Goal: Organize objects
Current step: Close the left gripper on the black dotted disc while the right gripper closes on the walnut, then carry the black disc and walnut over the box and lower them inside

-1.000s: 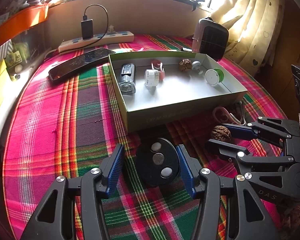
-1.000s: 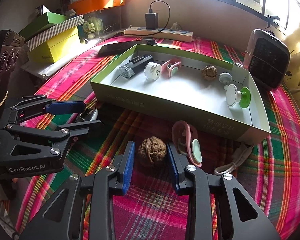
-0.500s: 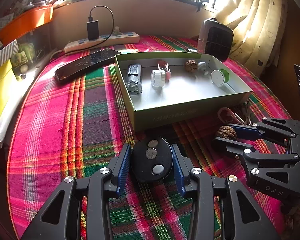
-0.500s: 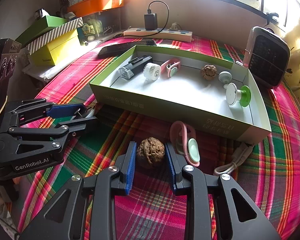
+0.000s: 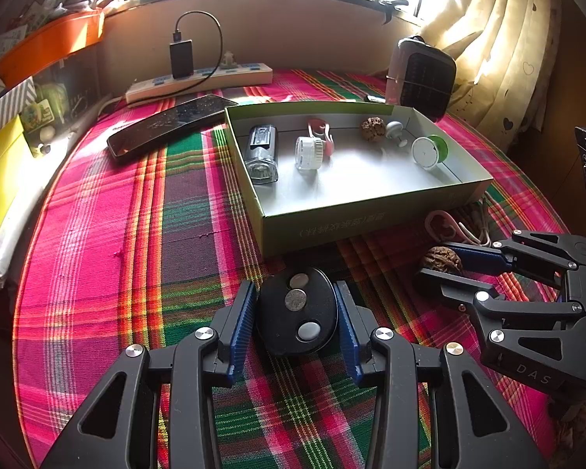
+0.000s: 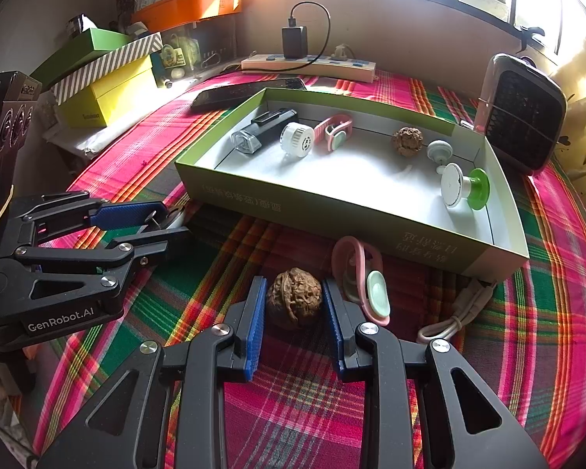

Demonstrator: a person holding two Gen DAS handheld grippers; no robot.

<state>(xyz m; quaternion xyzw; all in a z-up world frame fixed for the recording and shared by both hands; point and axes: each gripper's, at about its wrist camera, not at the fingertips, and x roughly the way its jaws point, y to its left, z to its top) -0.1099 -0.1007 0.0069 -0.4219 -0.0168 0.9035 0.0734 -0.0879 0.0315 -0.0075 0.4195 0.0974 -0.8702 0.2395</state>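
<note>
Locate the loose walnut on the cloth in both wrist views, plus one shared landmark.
Left wrist view: walnut at right of centre, between the fingers of the right tool, in front of the green box.
Right wrist view: walnut at lower centre, between that tool's blue pads.
Shared landmark: the pink clip beside the walnut.

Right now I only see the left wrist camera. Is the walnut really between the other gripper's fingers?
Observer: Yes. The walnut sits between the right gripper's blue pads, which seem to touch both its sides.
Kid: What's the pink thing next to it?
Observer: A pink band carrying a mint oval piece, lying just right of the walnut.
Kid: How does my gripper look from there?
Observer: The left gripper has GenRobot.AI printed on its side.
</note>
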